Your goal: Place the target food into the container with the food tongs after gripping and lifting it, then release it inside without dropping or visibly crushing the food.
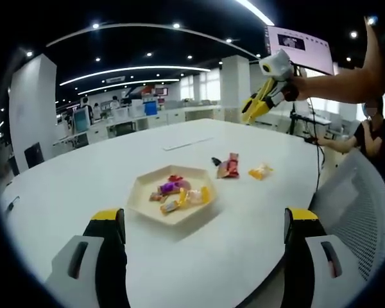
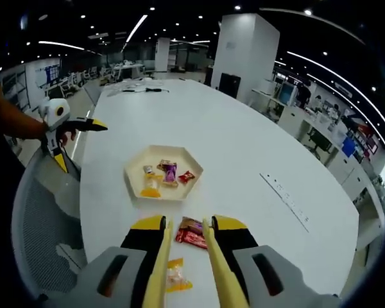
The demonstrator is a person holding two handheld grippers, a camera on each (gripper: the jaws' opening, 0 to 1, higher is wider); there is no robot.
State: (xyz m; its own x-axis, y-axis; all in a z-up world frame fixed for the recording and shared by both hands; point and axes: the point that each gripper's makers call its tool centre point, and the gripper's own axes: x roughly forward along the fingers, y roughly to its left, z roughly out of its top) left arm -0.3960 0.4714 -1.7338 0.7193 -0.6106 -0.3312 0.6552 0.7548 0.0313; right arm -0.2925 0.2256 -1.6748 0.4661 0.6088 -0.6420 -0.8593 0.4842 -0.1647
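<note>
Two wrapped sweets lie on the white table [image 1: 83,173] outside the tray [image 1: 141,199]: a red one [image 2: 191,232] and a yellow one [image 2: 178,274], both just beside the tray on the side nearer the right gripper [image 2: 185,256]. Which is the target I cannot tell; the red sits closer to the tong line. The tray, hexagonal and cream, already carries several sweets (purple, red, yellow wrappers). The right gripper holds yellow tongs [image 2: 155,269] between its fingers; the tong arms stand apart and grip nothing, raised over the sweets near the tray. The left gripper [image 1: 205,231] hovers off the tray's far side, fingers spread wide, empty. Risks, as a judgement: the flat foil wrappers could slide on the smooth table when the tong tips close, or slip out during the lift if caught only by a twisted end; squeezing hard to compensate would crush the sweet. The two loose sweets lie near each other, so tips could nudge the wrong one. Wrapper print is too small to read; no legible writing elsewhere.
</note>
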